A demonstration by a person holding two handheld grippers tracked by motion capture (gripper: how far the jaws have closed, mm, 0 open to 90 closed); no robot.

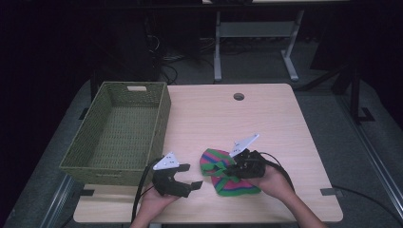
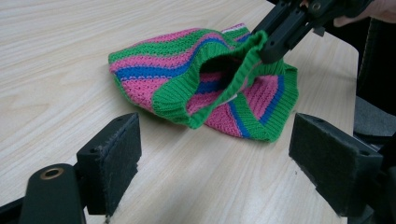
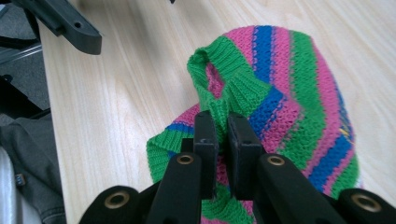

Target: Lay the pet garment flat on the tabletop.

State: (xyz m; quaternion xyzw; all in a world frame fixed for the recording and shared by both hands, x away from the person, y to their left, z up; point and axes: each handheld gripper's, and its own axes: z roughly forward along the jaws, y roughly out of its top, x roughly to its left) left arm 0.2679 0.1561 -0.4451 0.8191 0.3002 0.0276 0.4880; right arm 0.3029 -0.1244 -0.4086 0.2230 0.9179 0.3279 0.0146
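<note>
**One striped knit piece, pinched at its green hem**

One knitted item, a striped knit (image 1: 227,173), lies on the bench (image 1: 266,118) in front of me, just right of the green woven basket (image 1: 119,130) and nearer to me than the basket's front corner. I see bands of pink, green and royal blue in a chunky stitch, finished with a ribbed green hem. That hem is folded open into a loop, so the pink inside shows through the mouth. The fabric sits rumpled rather than flat.

My right tongs (image 3: 222,140) are closed on the ribbed green hem, the two black pads squeezing a fold of it, and the edge is lifted a little above the rest of the knit. My left tongs (image 2: 215,163) stand spread wide, pads well apart, just beside the knit on its basket side and holding nothing; bare wood lies between them.
</note>
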